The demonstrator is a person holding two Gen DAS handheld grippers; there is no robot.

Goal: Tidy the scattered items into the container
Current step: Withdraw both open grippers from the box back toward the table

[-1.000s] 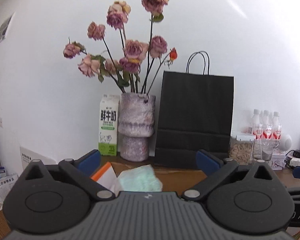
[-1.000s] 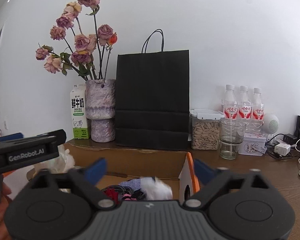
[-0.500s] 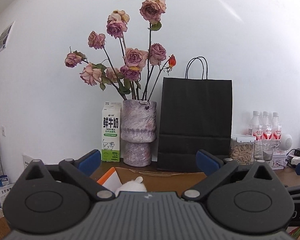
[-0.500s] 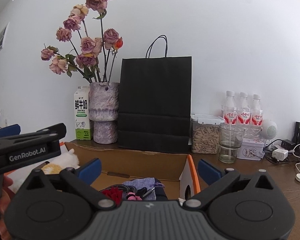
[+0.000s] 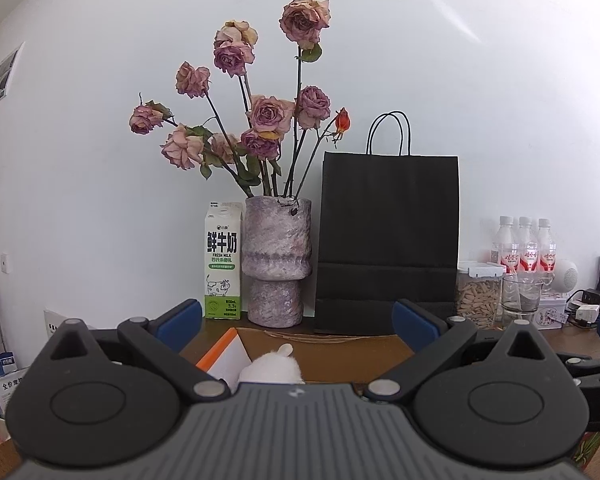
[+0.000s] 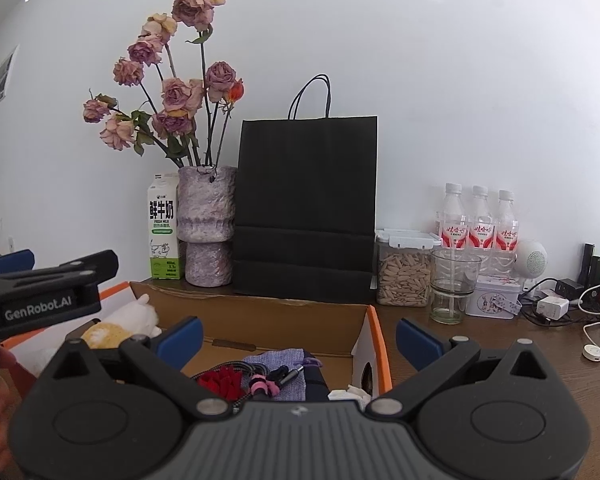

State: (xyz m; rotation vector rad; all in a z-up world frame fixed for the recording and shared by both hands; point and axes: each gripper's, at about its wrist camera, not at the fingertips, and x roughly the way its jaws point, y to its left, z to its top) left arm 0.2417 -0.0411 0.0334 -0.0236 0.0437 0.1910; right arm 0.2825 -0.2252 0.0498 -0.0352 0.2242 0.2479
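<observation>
The container is an open cardboard box point(image 6: 260, 312) with orange-edged flaps; it also shows in the left wrist view point(image 5: 340, 354). Inside lie a purple pouch point(image 6: 278, 362), a red item point(image 6: 220, 382), a pink-and-black cable bundle point(image 6: 268, 384) and a white plush toy point(image 6: 134, 316), which also shows in the left wrist view point(image 5: 270, 368). My right gripper point(image 6: 298, 334) is open and empty above the box. My left gripper point(image 5: 298, 320) is open and empty above the box's left part, the plush just below it; its body shows in the right wrist view point(image 6: 40, 296).
Behind the box stand a milk carton point(image 6: 163, 226), a vase of dried roses point(image 6: 206, 226) and a black paper bag point(image 6: 306, 208). To the right are a jar of seeds point(image 6: 404, 276), a glass point(image 6: 454, 284), three bottles point(image 6: 480, 220), a tin and chargers with cables point(image 6: 560, 300).
Both grippers rose and drew back from the box. A pale green item seen between the left fingers is gone; the white plush now lies in the box. The right gripper's white item dropped out of view.
</observation>
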